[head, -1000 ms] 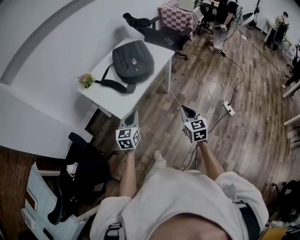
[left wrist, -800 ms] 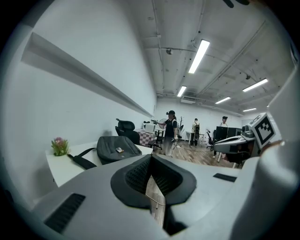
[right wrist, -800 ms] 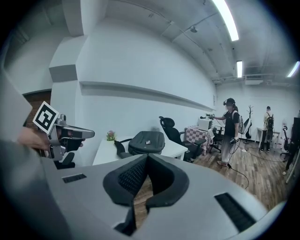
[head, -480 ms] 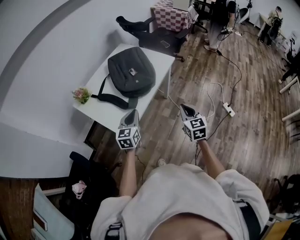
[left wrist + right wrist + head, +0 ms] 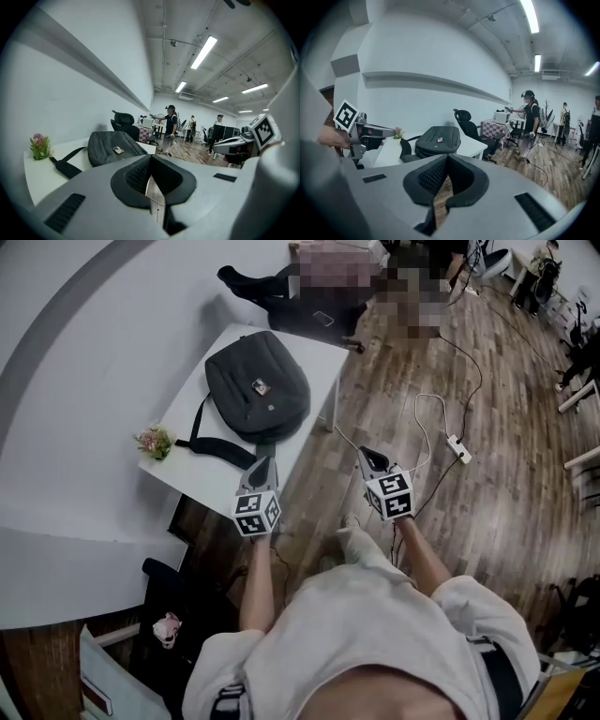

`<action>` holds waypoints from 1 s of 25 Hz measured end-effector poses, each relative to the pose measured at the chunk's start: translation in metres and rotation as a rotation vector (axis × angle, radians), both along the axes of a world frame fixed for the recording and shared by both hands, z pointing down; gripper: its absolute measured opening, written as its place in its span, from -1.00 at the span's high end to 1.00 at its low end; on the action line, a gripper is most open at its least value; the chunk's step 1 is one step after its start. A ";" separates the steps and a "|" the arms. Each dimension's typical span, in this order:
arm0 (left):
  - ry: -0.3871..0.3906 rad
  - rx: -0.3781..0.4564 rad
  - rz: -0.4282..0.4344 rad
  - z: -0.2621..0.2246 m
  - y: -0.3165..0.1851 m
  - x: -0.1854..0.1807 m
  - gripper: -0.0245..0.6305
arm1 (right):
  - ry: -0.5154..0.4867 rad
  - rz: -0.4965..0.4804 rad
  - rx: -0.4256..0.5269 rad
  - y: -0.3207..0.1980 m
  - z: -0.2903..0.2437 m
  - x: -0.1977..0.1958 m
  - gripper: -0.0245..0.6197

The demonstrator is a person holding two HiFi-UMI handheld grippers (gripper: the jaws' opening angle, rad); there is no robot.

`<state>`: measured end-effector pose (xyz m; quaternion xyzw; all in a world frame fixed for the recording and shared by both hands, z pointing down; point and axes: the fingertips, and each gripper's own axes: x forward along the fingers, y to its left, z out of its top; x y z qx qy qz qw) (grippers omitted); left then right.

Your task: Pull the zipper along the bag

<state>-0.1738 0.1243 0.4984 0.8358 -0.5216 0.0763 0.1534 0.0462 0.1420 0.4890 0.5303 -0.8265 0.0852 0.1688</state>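
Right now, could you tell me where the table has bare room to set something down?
Bare: the wall-side strip between the plant and the backpack, and the table corner right of the backpack. Crowded: the near end, under the strap.

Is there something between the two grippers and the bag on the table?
Nothing visible. The bag lies on the table, ahead of the left gripper and right gripper, both shut and empty. Only its own strap is nearer. The plant stands off to the left.

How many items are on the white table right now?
2. The dark backpack lies across the table's middle; a small flower plant stands near the wall-side edge, beside its strap. Something could hide behind the backpack.
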 end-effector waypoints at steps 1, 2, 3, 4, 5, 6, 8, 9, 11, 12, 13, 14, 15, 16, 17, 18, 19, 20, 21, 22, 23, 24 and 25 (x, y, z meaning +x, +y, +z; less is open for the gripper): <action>-0.002 -0.004 -0.002 0.002 -0.005 0.000 0.85 | -0.001 -0.002 -0.004 -0.006 0.002 0.000 0.89; -0.003 -0.009 -0.004 0.005 -0.011 0.000 0.85 | -0.002 -0.005 -0.008 -0.013 0.005 0.000 0.89; -0.005 -0.014 -0.008 0.007 -0.018 0.000 0.85 | -0.004 -0.009 -0.012 -0.021 0.008 0.000 0.89; -0.006 -0.019 -0.013 0.010 -0.026 0.000 0.85 | -0.005 -0.014 -0.017 -0.030 0.011 0.000 0.89; -0.008 -0.024 -0.017 0.012 -0.034 0.000 0.85 | -0.007 -0.021 -0.022 -0.039 0.014 0.000 0.89; -0.011 -0.029 -0.021 0.015 -0.042 0.001 0.85 | -0.008 -0.027 -0.027 -0.049 0.018 0.000 0.88; -0.018 -0.038 -0.028 0.019 -0.061 0.006 0.85 | -0.012 -0.039 -0.038 -0.070 0.024 0.003 0.89; -0.021 -0.043 -0.032 0.021 -0.071 0.008 0.85 | -0.014 -0.046 -0.042 -0.081 0.026 0.005 0.89; -0.030 -0.052 -0.038 0.021 -0.092 0.013 0.85 | -0.018 -0.061 -0.046 -0.105 0.026 0.008 0.89; -0.035 -0.056 -0.042 0.021 -0.102 0.016 0.85 | -0.020 -0.068 -0.050 -0.117 0.026 0.010 0.88; -0.039 -0.061 -0.047 0.020 -0.112 0.018 0.85 | -0.022 -0.076 -0.054 -0.128 0.026 0.012 0.89; -0.044 -0.066 -0.053 0.020 -0.122 0.021 0.85 | -0.025 -0.084 -0.057 -0.139 0.026 0.014 0.89; -0.048 -0.070 -0.060 0.020 -0.131 0.023 0.85 | -0.027 -0.093 -0.060 -0.151 0.026 0.017 0.89; -0.053 -0.075 -0.068 0.020 -0.140 0.025 0.85 | -0.030 -0.102 -0.063 -0.163 0.026 0.019 0.89; -0.058 -0.080 -0.077 0.020 -0.150 0.027 0.85 | -0.033 -0.112 -0.066 -0.175 0.027 0.022 0.89; -0.063 -0.085 -0.086 0.020 -0.159 0.029 0.85 | -0.037 -0.121 -0.069 -0.187 0.027 0.024 0.88; -0.069 -0.090 -0.093 0.020 -0.168 0.031 0.85 | -0.042 -0.130 -0.072 -0.199 0.027 0.025 0.89; -0.076 -0.095 -0.100 0.020 -0.177 0.033 0.85 | -0.048 -0.137 -0.076 -0.210 0.028 0.027 0.89; -0.084 -0.100 -0.106 0.019 -0.185 0.034 0.85 | -0.055 -0.145 -0.079 -0.221 0.028 0.027 0.89; -0.092 -0.104 -0.112 0.019 -0.193 0.036 0.85 | -0.061 -0.154 -0.082 -0.232 0.029 0.028 0.89; -0.099 -0.108 -0.118 0.020 -0.201 0.037 0.85 | -0.066 -0.164 -0.085 -0.242 0.030 0.027 0.88; -0.106 -0.112 -0.125 0.020 -0.208 0.038 0.85 | -0.070 -0.175 -0.089 -0.251 0.032 0.027 0.89; -0.111 -0.116 -0.131 0.021 -0.214 0.039 0.85 | -0.074 -0.186 -0.092 -0.258 0.034 0.027 0.89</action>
